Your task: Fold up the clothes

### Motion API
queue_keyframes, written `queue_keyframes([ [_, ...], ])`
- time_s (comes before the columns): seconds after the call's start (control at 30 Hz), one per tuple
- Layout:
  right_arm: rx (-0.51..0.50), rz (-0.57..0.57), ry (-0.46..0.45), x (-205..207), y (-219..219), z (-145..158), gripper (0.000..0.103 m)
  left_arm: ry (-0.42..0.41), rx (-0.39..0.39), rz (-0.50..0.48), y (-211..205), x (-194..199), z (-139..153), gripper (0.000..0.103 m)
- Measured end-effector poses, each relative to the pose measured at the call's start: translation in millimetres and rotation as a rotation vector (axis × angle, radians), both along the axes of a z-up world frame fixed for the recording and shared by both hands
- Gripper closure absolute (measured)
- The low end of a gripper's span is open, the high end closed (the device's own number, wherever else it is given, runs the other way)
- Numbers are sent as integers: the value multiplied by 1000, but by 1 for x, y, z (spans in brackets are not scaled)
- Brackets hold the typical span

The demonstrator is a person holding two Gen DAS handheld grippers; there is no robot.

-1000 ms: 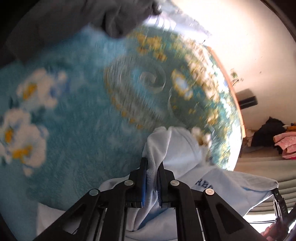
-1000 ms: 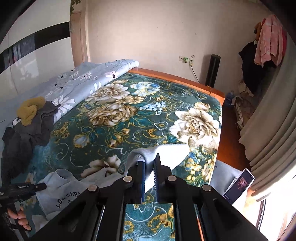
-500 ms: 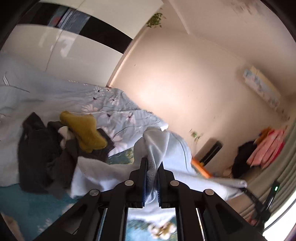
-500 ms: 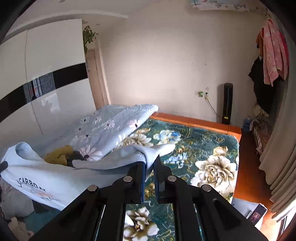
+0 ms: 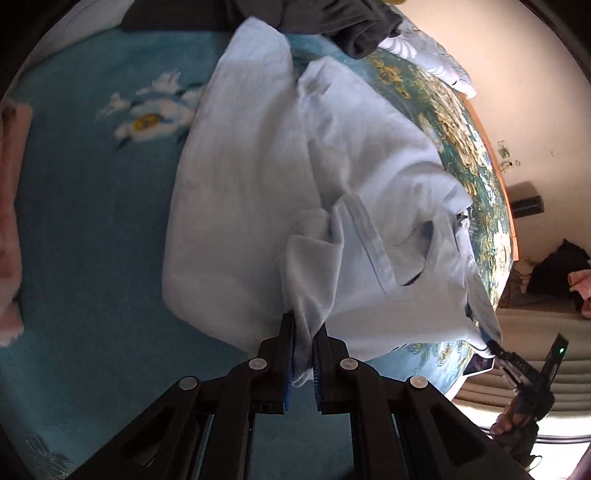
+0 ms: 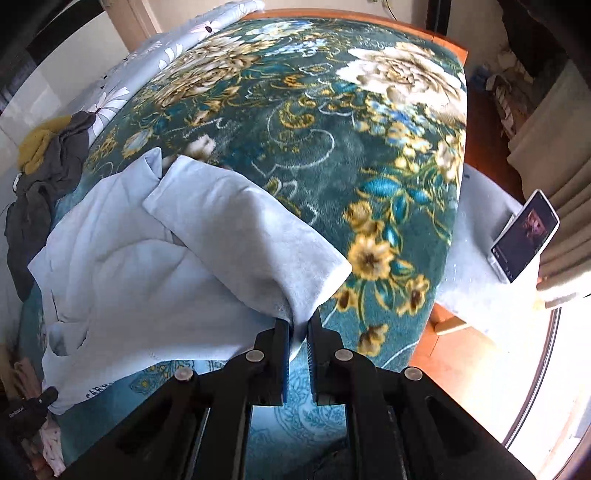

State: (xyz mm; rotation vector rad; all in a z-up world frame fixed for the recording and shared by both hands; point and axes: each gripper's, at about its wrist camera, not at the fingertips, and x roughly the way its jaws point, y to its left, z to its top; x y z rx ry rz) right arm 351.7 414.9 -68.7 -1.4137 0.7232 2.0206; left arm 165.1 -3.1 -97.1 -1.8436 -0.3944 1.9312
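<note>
A pale blue sweatshirt [image 5: 258,177] lies spread on the teal floral bed cover [image 5: 85,206], with one sleeve folded across it. My left gripper [image 5: 303,332] is shut on a bunched corner of it at the near edge. In the right wrist view the same sweatshirt [image 6: 147,280] shows, and my right gripper [image 6: 298,325] is shut on its opposite corner below a sleeve [image 6: 240,236]. The right gripper also shows at the far right of the left wrist view [image 5: 517,369].
A heap of dark grey and mustard clothes [image 6: 48,155] lies by the flowered quilt [image 6: 147,55]. Pink cloth [image 5: 9,221] lies at the left. A phone [image 6: 524,236] stands propped beside the bed, near curtains [image 6: 554,155]. The bed's wooden edge [image 6: 369,16] is at the far end.
Half a second ago both grippers held the sweatshirt up in the air. It now lies spread on the bed cover, with both grippers low at its near edge.
</note>
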Motion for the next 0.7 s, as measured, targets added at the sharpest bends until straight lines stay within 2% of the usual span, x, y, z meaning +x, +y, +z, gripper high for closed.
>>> queue_keyframes([
  [0.13, -14, 25, 17, 4, -5, 7, 94, 3, 14, -30, 2, -10, 6, 90],
  [0.2, -10, 47, 21, 2, -7, 14, 89, 9, 30, -56, 2, -14, 12, 87],
  [0.27, -6, 67, 26, 4, -9, 20, 70, 10, 36, -65, -1, -18, 17, 79],
  [0.33, -2, 72, 37, 9, -11, 26, 62, 15, 68, -53, -9, -18, 22, 74],
  [0.4, 1, 77, 47, 14, -12, 32, 61, 26, 91, -28, -17, -17, 26, 65],
  [0.47, 9, 103, 49, 7, -16, 32, 61, 54, 76, -10, -18, -21, 25, 61],
  [0.6, 3, 227, 65, -34, -32, 22, 61, 88, 32, -23, -8, -35, 20, 61],
  [0.7, -29, 317, 61, -74, -45, 4, 61, 131, -27, -71, 8, -45, 18, 60],
])
